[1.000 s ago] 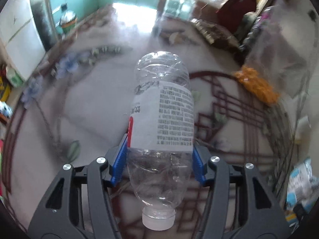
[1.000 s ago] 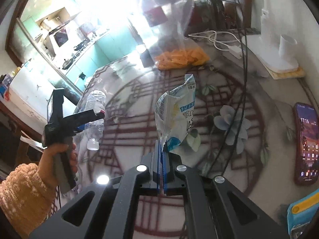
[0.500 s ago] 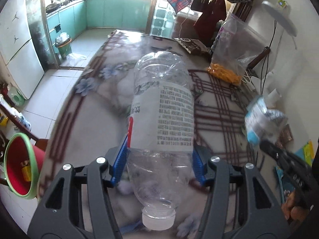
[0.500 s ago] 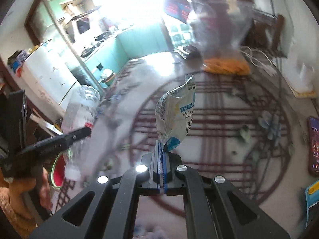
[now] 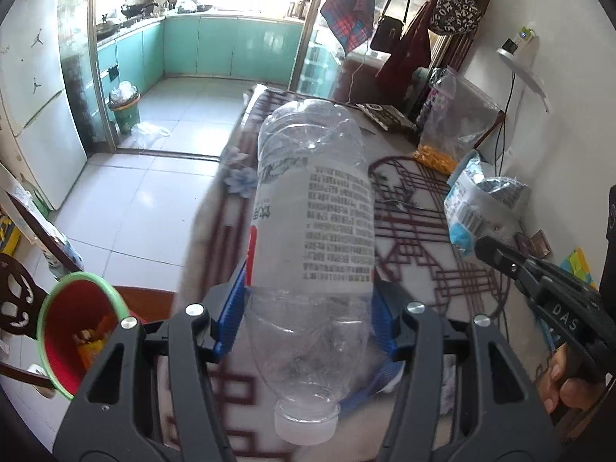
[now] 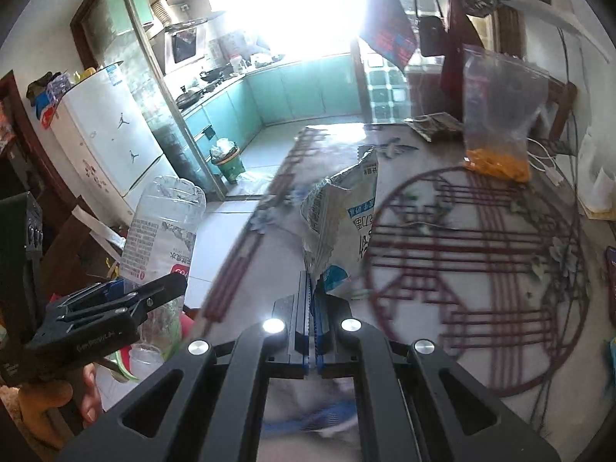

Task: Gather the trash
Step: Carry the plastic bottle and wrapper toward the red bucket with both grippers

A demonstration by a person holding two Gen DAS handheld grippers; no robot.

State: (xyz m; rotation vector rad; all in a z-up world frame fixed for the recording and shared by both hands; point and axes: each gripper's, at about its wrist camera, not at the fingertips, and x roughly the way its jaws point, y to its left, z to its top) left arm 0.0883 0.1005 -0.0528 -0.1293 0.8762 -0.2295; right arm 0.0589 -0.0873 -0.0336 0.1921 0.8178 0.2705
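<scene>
Now your left claw point(image 5: 308, 319) is clamped on the clear bottle point(image 5: 313, 231), cap toward you, base pointing ahead; your right claw point(image 6: 311, 308) pinches the snack wrapper point(image 6: 342, 223), which stands up just beyond its tips.

Strong daylight enters through the kitchen window point(image 6: 308, 7), fully overexposed in the right wrist view and bleached in the left. Glare spreads over the tabletop point(image 6: 346, 138) at its far end. Fisheye distortion bends both views, with dark corners. Motion blur smears the tabletop's near edge; the bottle label point(image 5: 331, 227) reads sharp.
</scene>
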